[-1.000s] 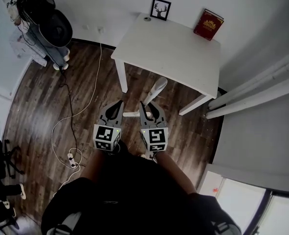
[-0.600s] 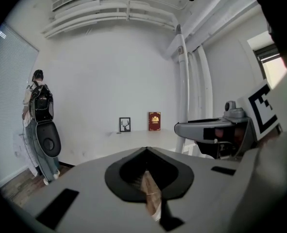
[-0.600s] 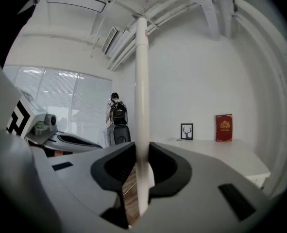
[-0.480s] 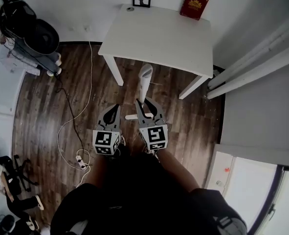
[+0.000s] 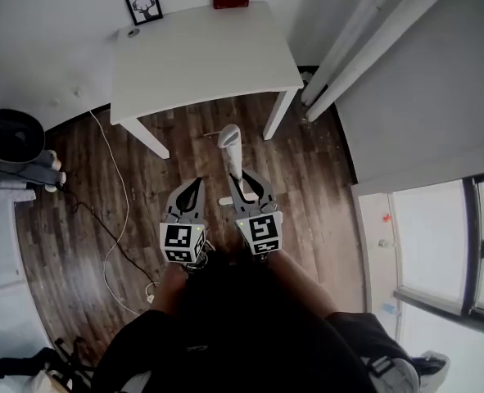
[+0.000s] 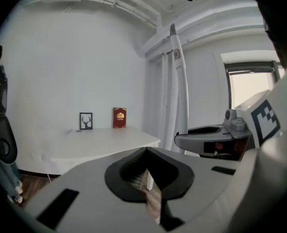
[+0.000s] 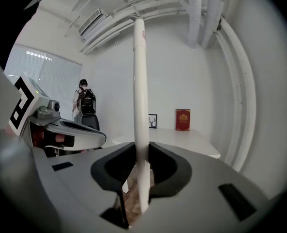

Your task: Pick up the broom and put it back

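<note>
Wood floor point(image 5: 86, 187) runs to the white surface point(image 5: 201, 56) at 11 o'clock; my right gripper point(image 5: 245, 187) clamps the upright broom point(image 5: 232, 150), left gripper point(image 5: 188, 191) closed and empty, so I'm likely mid-carry, needing its resting spot next.

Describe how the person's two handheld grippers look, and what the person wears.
Left gripper and right gripper match: light grey curved shells with black inner linings, tapering to the tips. Each carries a white cube, left cube and right cube, printed with black square markers. No cables show. The person wears a black top.
</note>
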### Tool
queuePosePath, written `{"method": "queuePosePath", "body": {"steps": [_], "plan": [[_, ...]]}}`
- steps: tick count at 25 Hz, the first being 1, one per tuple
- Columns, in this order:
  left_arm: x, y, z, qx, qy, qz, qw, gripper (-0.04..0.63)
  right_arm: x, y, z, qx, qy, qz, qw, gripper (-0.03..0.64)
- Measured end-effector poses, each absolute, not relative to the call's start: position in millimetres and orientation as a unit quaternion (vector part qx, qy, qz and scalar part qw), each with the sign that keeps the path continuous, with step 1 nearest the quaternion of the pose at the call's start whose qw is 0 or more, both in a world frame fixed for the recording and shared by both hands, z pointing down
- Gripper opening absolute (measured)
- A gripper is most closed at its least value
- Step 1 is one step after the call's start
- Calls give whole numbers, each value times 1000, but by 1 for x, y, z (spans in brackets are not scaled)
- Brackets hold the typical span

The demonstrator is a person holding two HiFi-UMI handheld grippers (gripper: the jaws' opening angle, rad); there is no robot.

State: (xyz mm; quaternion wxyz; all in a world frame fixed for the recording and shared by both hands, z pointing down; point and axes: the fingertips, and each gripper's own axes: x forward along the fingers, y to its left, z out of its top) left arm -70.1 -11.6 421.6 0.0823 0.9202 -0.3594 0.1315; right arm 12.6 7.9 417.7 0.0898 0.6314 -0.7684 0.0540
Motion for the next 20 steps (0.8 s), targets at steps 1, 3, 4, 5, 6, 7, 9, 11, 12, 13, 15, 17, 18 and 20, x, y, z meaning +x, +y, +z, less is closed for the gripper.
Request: {"method": "queuePosePath", "body": {"steps": [1,3,4,5,6,7,9,11,12,13,15,17,18,20], "plan": [[-68,-10,422,925,-347,132,82,0,15,10,418,642,-759,54,92,100],[-68,-6,423,932,-328,132,82,0,20,14,419,661,-742,54,93,100],[-69,-3,423,934,-321,131,82,0,22,15,419,670,-735,53,94,100],[-70,-1,424,937,-314,131,83,0,24,16,420,677,-728,52,94,100],[-72,1,424,939,-306,130,84,0,25,17,421,684,-721,51,95,100],[-74,3,426,941,-299,131,84,0,26,18,423,691,-715,52,97,100],[-81,7,429,946,-284,132,86,0,28,21,431,706,-698,59,102,100],[-88,10,431,950,-269,131,88,0,29,23,439,723,-680,68,105,100],[-92,11,432,952,-264,130,87,0,28,24,442,730,-672,72,105,100],[-95,10,433,953,-260,129,86,0,27,24,444,735,-666,75,106,100],[-101,5,438,955,-257,126,84,0,24,20,449,739,-660,80,108,100],[-105,2,446,955,-256,127,85,0,21,17,458,740,-657,91,107,100],[-106,3,451,954,-256,129,89,0,20,17,464,741,-656,97,106,100],[-107,4,462,952,-255,136,100,0,21,18,479,743,-651,113,106,100]]}}
